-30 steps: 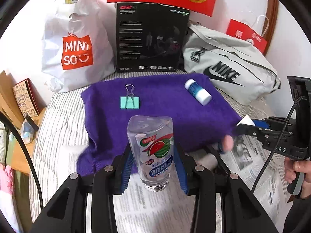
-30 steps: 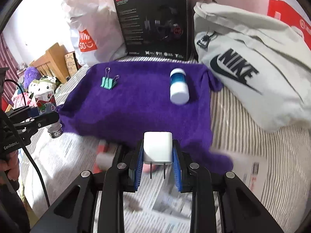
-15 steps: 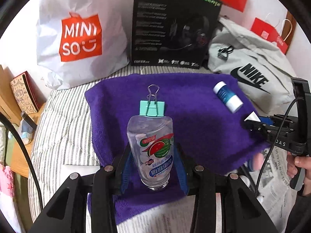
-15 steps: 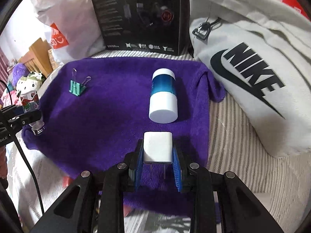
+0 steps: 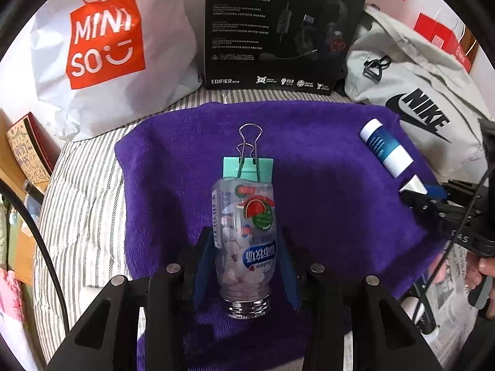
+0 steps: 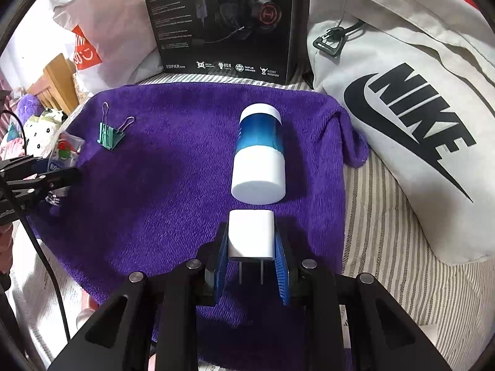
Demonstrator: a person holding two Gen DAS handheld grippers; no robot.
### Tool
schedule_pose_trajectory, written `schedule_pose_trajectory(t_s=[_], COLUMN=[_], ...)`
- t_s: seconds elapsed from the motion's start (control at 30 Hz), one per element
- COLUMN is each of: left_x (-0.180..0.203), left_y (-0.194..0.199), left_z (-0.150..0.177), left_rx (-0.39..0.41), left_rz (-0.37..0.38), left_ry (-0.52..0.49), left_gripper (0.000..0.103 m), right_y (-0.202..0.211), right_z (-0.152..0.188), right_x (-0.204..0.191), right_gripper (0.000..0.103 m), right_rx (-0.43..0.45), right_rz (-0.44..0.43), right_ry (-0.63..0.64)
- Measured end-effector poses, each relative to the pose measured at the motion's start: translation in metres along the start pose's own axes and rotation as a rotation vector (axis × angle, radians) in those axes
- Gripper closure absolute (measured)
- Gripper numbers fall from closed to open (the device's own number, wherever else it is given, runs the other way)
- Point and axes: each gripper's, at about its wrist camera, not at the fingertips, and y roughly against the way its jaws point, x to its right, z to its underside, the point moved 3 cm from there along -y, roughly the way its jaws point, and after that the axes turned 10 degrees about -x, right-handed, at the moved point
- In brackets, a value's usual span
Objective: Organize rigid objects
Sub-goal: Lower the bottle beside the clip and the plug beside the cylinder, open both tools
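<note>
While the left claw (image 5: 244,266) clamps its blue pads on a clear candy bottle (image 5: 243,241), silver cap end toward the camera, that bottle hangs low over the near part of the purple towel (image 5: 324,191) and we can see white tablets piled inside. Over on the right side of the towel, the right claw (image 6: 251,259) is closed tight on a white plug adapter (image 6: 250,235), two metal prongs pointing back at the lens, low over the towel; whether it touches the cloth, can't tell. Just beyond the adapter on the towel lies a blue-and-white tube (image 6: 259,157) on its side, white cap toward the claw, very close to the adapter. Toward the towel's left rear corner sits a mint-green binder clip (image 5: 248,167), wire handles up and away, right past the tip of the candy bottle in the left wrist view. Behind the towel stands a black headset box (image 5: 284,27), upright. Left of the towel's back edge slumps a white Miniso bag (image 5: 108,46); at the towel's right edge rests a grey Nike bag (image 6: 402,99). All of it sits on a striped bedsheet (image 6: 386,247), with newspaper (image 5: 451,293) off the towel's near right corner
</note>
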Motion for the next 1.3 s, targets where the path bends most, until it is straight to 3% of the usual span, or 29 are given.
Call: schedule_pose_trajectory(t_s=[0.27, 0.53, 0.67, 0.73, 0.8, 1.03, 1.17, 1.3], left_x=[0.004, 0.002, 0.001, 0.001, 0.003, 0.004, 0.014, 0.035], left_y=[-0.019, -0.019, -0.018, -0.018, -0.018, -0.003, 0.031, 0.061], left_z=[-0.008, 0.0, 0.007, 0.013, 0.02, 0.033, 0.046, 0.066], left_rx=[-0.025, -0.013, -0.02, -0.028, -0.028, -0.026, 0.028, 0.058], left_rz=[-0.068, -0.067, -0.06, -0.046, -0.055, -0.058, -0.077, -0.038], left_ry=[-0.034, -0.023, -0.02, -0.015, -0.021, 0.025, 0.024, 0.021], left_gripper=[0.065, 0.064, 0.055, 0.036, 0.031, 0.03, 0.03, 0.03], right_y=[-0.001, 0.003, 0.007, 0.01, 0.014, 0.053, 0.082, 0.107], right_z=[-0.002, 0.003, 0.007, 0.01, 0.013, 0.032, 0.052, 0.078], right_x=[-0.002, -0.001, -0.005, -0.006, -0.006, -0.002, -0.005, -0.009], right_gripper=[0.075, 0.073, 0.065, 0.064, 0.058, 0.045, 0.037, 0.029], right_rx=[0.015, 0.02, 0.005, -0.001, -0.002, 0.041, 0.079, 0.112], right_rz=[0.01, -0.003, -0.018, -0.025, -0.034, -0.069, -0.052, -0.038], right_ry=[0.02, 0.031, 0.037, 0.021, 0.004, -0.053, -0.072, -0.097])
